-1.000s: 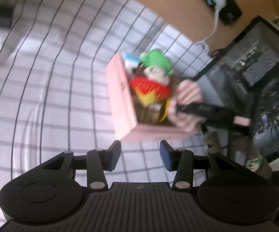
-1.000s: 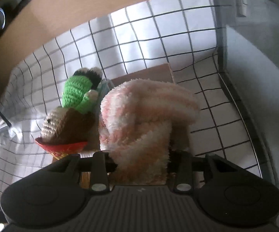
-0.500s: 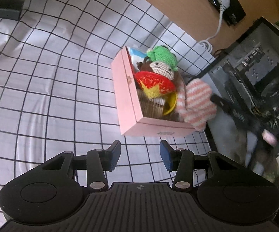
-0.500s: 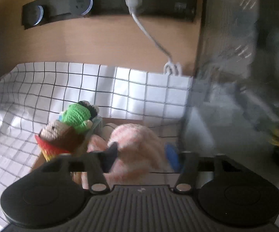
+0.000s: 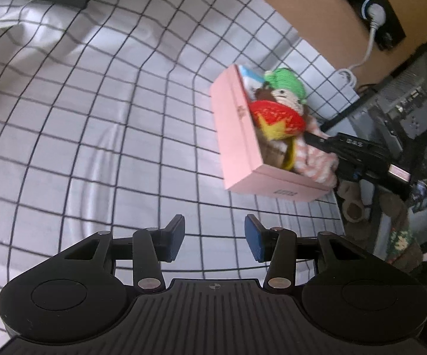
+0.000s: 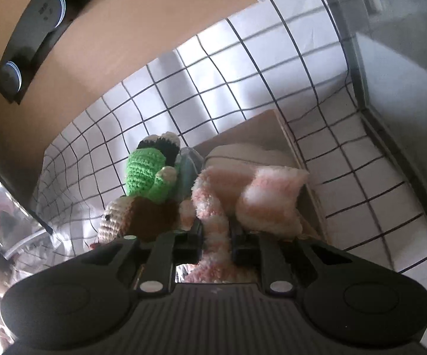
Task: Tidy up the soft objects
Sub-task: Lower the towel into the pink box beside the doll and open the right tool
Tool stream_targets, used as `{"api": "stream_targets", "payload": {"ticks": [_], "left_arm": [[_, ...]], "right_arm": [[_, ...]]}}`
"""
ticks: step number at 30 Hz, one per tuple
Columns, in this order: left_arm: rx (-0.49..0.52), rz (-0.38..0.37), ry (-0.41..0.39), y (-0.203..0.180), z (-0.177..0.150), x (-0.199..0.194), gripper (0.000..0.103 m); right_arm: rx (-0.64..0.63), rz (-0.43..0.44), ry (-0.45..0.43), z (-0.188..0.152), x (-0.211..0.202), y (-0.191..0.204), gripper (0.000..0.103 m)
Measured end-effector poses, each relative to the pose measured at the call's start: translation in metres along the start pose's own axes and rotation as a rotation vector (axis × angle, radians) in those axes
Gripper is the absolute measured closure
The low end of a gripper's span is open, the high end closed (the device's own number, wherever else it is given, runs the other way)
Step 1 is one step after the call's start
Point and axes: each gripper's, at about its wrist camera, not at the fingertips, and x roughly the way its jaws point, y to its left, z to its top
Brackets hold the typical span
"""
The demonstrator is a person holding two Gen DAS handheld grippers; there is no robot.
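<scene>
Fuzz, pink and white in stripes, filled my right gripper: its jaws were clenched on a thin fold of the plush cloth, which sat inside the pink box by that box's right wall. Crocheted toys crowded beside it, a green one and a brown-and-cream one. My left gripper hung above the tabletop's checked white sheet, jaws released, holding nothing. A tan wall stood behind.
</scene>
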Motion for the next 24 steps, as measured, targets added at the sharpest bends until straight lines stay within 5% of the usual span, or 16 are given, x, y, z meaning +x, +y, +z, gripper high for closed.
{"api": "stream_targets", "payload": {"ticks": [2,5,7,9,11,12,14,20,24], "left_arm": [[-0.007,0.011,0.009,0.001,-0.001,0.002,0.054],[-0.007,0.012,0.014,-0.001,-0.003,0.002,0.054],[-0.006,0.011,0.019,-0.002,-0.003,0.003,0.054],[-0.004,0.01,0.024,-0.004,-0.003,0.005,0.054],[0.001,0.005,0.028,-0.007,-0.003,0.006,0.054],[0.004,0.002,0.029,-0.009,-0.003,0.006,0.054],[0.01,-0.003,0.031,-0.01,-0.004,0.006,0.054],[-0.004,0.015,0.045,-0.008,-0.008,0.006,0.055],[-0.015,0.03,0.051,-0.003,-0.011,0.005,0.055]], "right_arm": [[-0.135,-0.06,-0.019,-0.004,-0.017,0.018,0.079],[-0.366,-0.127,-0.111,-0.016,-0.051,0.049,0.049],[-0.458,-0.178,-0.208,-0.021,-0.07,0.06,0.041],[-0.477,-0.267,-0.266,-0.016,-0.071,0.059,0.041],[-0.412,-0.311,-0.231,-0.007,-0.059,0.045,0.046],[-0.346,-0.31,-0.175,-0.001,-0.049,0.035,0.067],[-0.205,-0.243,-0.049,0.002,-0.033,0.014,0.082],[-0.08,-0.216,0.037,-0.003,-0.004,-0.004,0.083],[-0.176,-0.247,0.04,-0.001,0.0,0.011,0.081]]}}
